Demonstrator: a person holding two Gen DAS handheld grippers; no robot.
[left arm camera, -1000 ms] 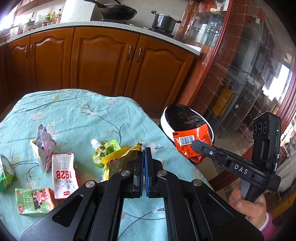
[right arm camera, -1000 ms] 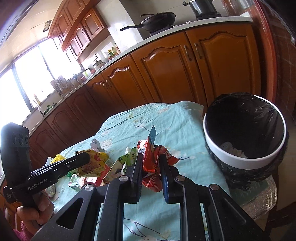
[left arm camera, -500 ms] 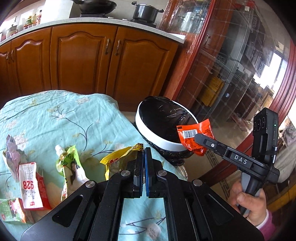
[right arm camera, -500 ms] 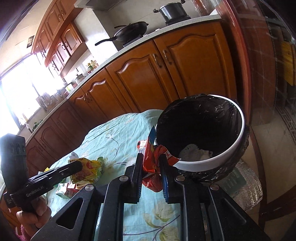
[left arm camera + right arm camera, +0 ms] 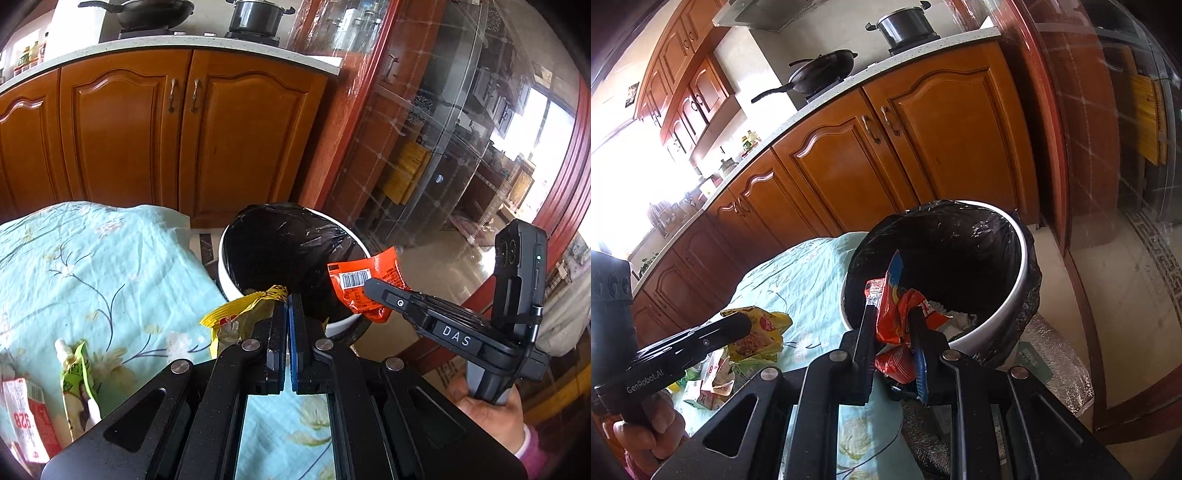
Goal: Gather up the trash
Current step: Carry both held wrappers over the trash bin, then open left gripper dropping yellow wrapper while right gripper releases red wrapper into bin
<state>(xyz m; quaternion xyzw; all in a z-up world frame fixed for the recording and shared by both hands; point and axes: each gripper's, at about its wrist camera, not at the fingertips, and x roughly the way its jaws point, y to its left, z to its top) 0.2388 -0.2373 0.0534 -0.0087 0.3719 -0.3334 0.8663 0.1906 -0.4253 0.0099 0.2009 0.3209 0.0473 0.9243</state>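
My left gripper (image 5: 287, 301) is shut on a crumpled yellow snack wrapper (image 5: 236, 319) at the near rim of the white bin (image 5: 341, 323) with its black liner. My right gripper (image 5: 892, 314) is shut on a red-orange snack packet (image 5: 897, 310) and holds it over the bin's (image 5: 990, 325) near rim, with some pale trash showing inside. From the left wrist view the right gripper (image 5: 369, 286) carries that packet (image 5: 360, 284) at the bin's right edge. The right wrist view has the left gripper (image 5: 748, 323) with the yellow wrapper (image 5: 757, 332) over the table.
A floral turquoise cloth covers the table (image 5: 92, 266). A green pouch (image 5: 75, 376) and a red-white carton (image 5: 26, 417) lie on it at left. Wooden cabinets (image 5: 129, 129) stand behind, a glass partition (image 5: 443, 147) at right. A hand (image 5: 487, 413) grips the right tool.
Both grippers have carried their wrappers rightward from over the table to the bin's rim. The bin now fills the centre of both views, and the table litter has slid off to the left.
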